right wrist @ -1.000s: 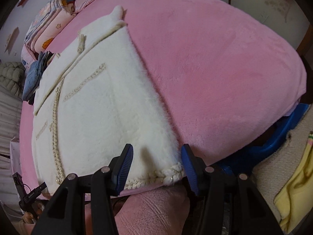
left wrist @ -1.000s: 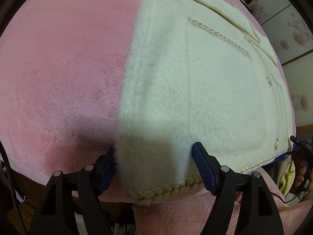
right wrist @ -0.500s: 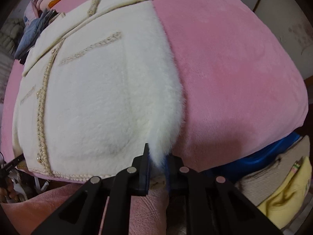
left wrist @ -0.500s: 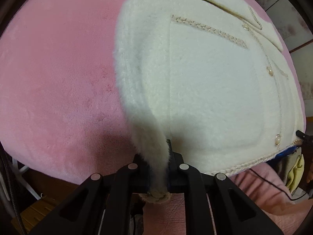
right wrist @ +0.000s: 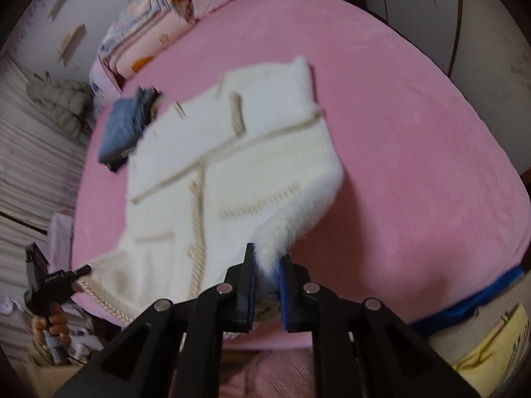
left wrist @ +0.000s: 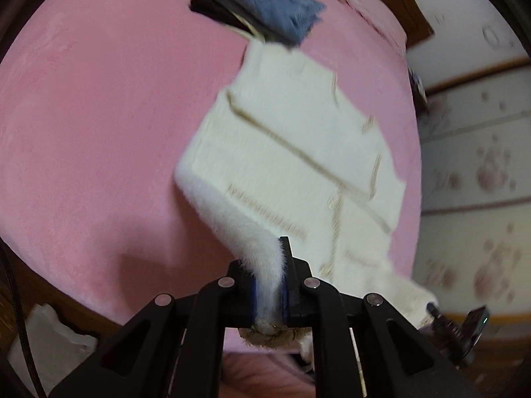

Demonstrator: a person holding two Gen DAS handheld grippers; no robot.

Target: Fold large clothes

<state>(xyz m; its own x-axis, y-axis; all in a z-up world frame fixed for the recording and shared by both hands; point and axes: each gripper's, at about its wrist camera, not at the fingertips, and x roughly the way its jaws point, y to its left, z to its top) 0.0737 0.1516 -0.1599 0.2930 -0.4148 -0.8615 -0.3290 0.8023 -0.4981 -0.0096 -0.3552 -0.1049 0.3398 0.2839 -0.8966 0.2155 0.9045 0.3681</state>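
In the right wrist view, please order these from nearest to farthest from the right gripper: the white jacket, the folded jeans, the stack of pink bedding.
1. White jacket: clamped in the right gripper, spread ahead.
2. Folded jeans: ahead to the left, at the jacket's far corner.
3. Stack of pink bedding: farthest, at the bed's far left end.

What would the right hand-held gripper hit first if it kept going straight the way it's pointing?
The right hand-held gripper is shut on the fluffy cream jacket, so the jacket's own lifted body comes first; beyond it lies the pink plush bedspread. Depth is unclear.
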